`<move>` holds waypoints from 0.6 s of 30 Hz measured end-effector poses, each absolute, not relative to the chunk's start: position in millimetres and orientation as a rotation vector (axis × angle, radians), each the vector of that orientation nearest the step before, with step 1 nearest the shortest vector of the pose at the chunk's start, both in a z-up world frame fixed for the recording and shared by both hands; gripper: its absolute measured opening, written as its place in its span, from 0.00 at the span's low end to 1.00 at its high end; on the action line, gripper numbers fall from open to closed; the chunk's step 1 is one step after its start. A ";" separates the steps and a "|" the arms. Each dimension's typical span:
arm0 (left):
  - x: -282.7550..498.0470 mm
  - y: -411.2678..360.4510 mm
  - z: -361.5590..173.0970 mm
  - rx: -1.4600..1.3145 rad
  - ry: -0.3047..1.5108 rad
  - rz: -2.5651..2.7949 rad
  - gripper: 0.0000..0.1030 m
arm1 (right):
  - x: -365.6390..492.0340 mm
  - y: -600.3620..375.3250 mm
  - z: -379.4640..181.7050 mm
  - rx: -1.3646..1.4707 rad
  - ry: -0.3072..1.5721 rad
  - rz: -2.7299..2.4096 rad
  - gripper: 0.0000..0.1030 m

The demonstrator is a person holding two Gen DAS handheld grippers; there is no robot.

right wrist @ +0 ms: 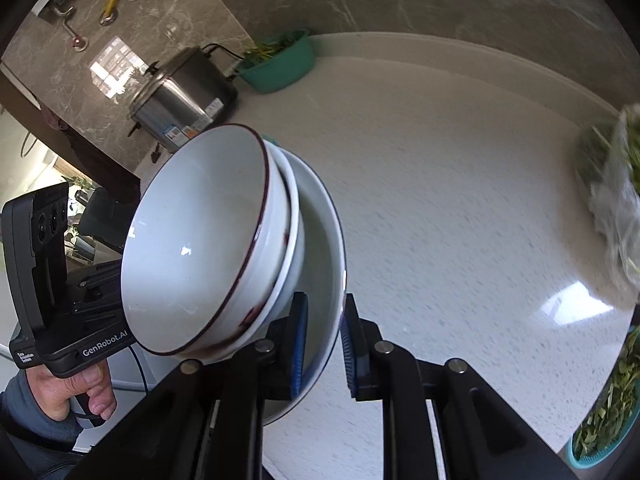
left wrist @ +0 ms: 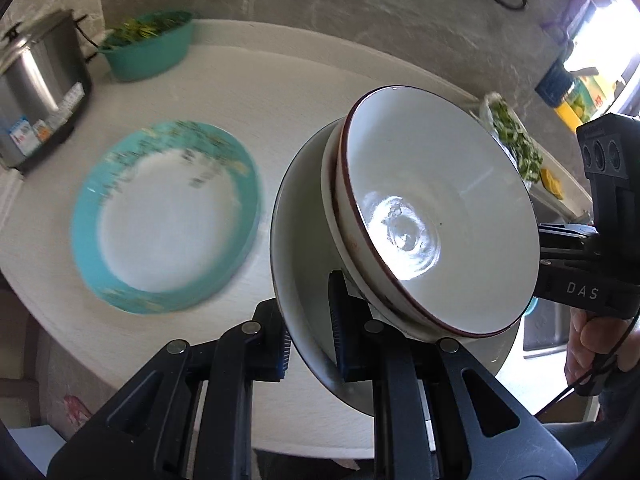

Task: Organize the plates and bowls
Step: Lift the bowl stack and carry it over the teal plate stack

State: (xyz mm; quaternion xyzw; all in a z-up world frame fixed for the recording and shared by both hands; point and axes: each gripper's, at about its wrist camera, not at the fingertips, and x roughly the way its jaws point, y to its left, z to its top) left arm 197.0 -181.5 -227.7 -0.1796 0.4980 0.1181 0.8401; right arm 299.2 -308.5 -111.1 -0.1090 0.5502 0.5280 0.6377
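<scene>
Left tool [left wrist: 308, 328] clamped narrow on rim of white plate [left wrist: 304, 240], lower centre of frame. Right tool [right wrist: 324, 344] clamped on opposite rim; load shared, stack kept steady. Two bowls [left wrist: 432, 216] nested on plate, tilted, clear of counter [left wrist: 280, 92]. Teal-rimmed plate [left wrist: 168, 216] left of centre, flat on counter, judged likely stacking spot.

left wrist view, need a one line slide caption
Left gripper and right gripper clamp the white plate carrying stacked bowls above the teal-rimmed plate.
</scene>
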 end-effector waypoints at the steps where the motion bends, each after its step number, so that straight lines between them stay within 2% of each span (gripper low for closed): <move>1: 192.1 -168.6 -219.4 -0.380 1.049 0.254 0.14 | 295.8 -300.9 -106.9 -0.245 1.252 1.211 0.18; 9: 165.2 -85.5 -181.1 -0.359 1.014 0.270 0.14 | 270.1 -224.5 -76.5 -0.252 1.207 1.246 0.18; 18: 156.4 -10.9 -208.5 -0.373 1.045 0.269 0.14 | 255.7 -161.9 -96.3 -0.278 1.233 1.229 0.18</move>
